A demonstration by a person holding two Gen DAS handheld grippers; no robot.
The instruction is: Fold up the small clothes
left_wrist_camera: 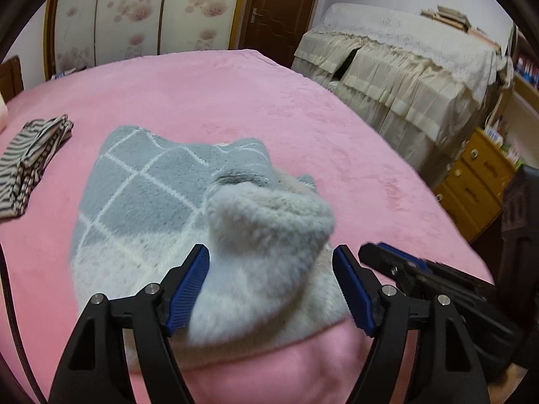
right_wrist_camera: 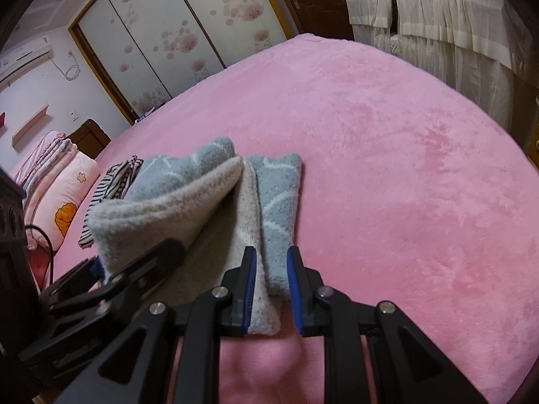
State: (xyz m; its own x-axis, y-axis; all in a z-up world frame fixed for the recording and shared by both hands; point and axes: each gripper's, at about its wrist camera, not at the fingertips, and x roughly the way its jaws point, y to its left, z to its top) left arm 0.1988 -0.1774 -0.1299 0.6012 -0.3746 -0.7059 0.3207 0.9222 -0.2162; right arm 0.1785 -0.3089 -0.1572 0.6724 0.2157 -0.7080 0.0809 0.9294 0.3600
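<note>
Two grippers work at the near edge of the pink bed (left_wrist_camera: 303, 107), both on the same grey fleece garment (left_wrist_camera: 141, 181) with its white diamond lines. Your left gripper (left_wrist_camera: 271, 289) stands wide, a lifted, bunched fold of the fleece sitting between its blue pads (left_wrist_camera: 188, 289); the fabric touches the left pad, but the right pad stands clear of it, so you are cradling rather than pinching there. Your right gripper (right_wrist_camera: 271, 289) is set narrow around the garment's near right edge, the cloth filling most of the gap (whether the pads truly press it, you cannot tell from this angle).

The garment lies toward the near side of the bed, partly doubled over, its pale inner side turned up in the right wrist view. Beyond and to the right of it the pink cover runs bare and wide as far as the draped cream furniture (left_wrist_camera: 404, 77). To the left your room is tighter: a striped garment (left_wrist_camera: 30, 168) lies just beside the fleece, with pillows (right_wrist_camera: 64, 202) past it.

The lifted fold hides the fleece's middle, and the near hem is blurred and cut off behind the gripper arms.
</note>
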